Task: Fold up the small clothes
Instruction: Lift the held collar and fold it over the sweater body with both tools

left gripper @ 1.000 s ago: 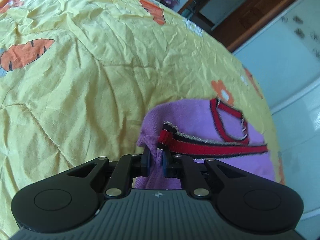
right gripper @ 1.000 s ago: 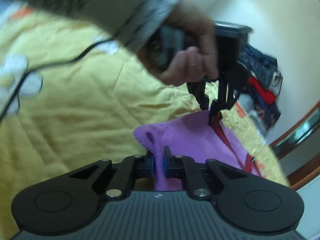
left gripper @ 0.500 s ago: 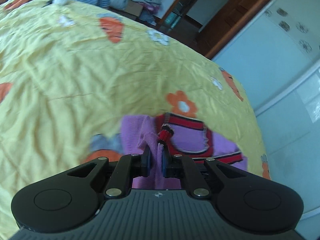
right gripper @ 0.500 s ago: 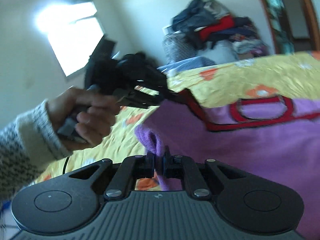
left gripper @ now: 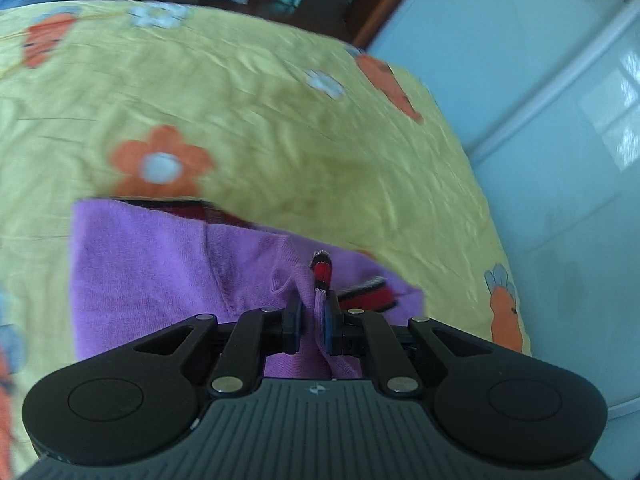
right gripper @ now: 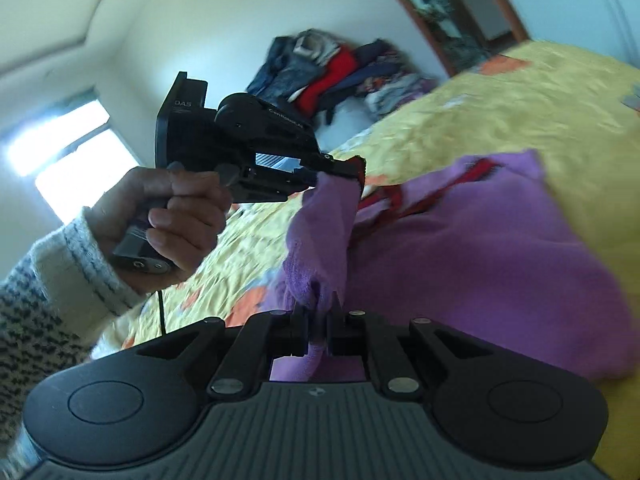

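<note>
Since the earlier frames, both grippers had swept across the bed with the purple garment (left gripper: pixel 168 276) carried along between them, so that in the left wrist view the orange flower (left gripper: pixel 160 162) on the yellow bedspread (left gripper: pixel 304 132) now sat in the left middle of the frame instead of just above the fingers, and in the right wrist view the bedspread had tilted into the right half of the frame. The left gripper (left gripper: pixel 313 320) had its jaws clamped together on a pinch of purple knit with a bit of red and black trim (left gripper: pixel 321 270) standing up just above the fingers. The right gripper (right gripper: pixel 317 330) was likewise pinched shut on a purple fold at the bottom centre of its own view. In that view the left gripper (right gripper: pixel 344 170) appeared in the middle of the frame, held by a hand (right gripper: pixel 168 216) in a pale knit sleeve (right gripper: pixel 60 280), with the garment's corner hanging from its tip. The rest of the garment (right gripper: pixel 480 264) lay spread over the bedspread (right gripper: pixel 540 100) at the right of the frame, its red trim partly folded under. A heap of clothes (right gripper: pixel 332 72) sat against the wall at upper centre, beside a bright window (right gripper: pixel 68 152) at the left. Much of both views was blurred.
</note>
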{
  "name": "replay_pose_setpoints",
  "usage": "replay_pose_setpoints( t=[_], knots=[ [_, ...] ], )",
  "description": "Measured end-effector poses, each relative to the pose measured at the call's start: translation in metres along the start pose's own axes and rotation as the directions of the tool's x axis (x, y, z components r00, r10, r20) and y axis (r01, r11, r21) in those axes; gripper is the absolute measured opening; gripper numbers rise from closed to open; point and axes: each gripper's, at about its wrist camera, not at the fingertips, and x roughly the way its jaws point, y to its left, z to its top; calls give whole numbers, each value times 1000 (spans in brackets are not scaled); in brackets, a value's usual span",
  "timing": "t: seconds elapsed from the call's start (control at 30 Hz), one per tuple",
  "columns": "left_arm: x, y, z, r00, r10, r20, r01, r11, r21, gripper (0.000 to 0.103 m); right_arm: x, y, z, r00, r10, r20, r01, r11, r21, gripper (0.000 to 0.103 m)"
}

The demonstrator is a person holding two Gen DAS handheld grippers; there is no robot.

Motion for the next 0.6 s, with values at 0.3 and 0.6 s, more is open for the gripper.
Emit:
replay_pose_setpoints(
  t=[0.3, 0.6],
  knots=[
    [60, -76, -6, 997, 9, -81, 1, 992, 128, 3, -38, -46, -7, 998, -43, 43, 37, 992, 124, 8],
    [54, -92, -22, 998, 27, -65, -14, 983, 183, 4, -43, -56, -16, 985, -165, -43, 168, 982, 83, 34]
  ],
)
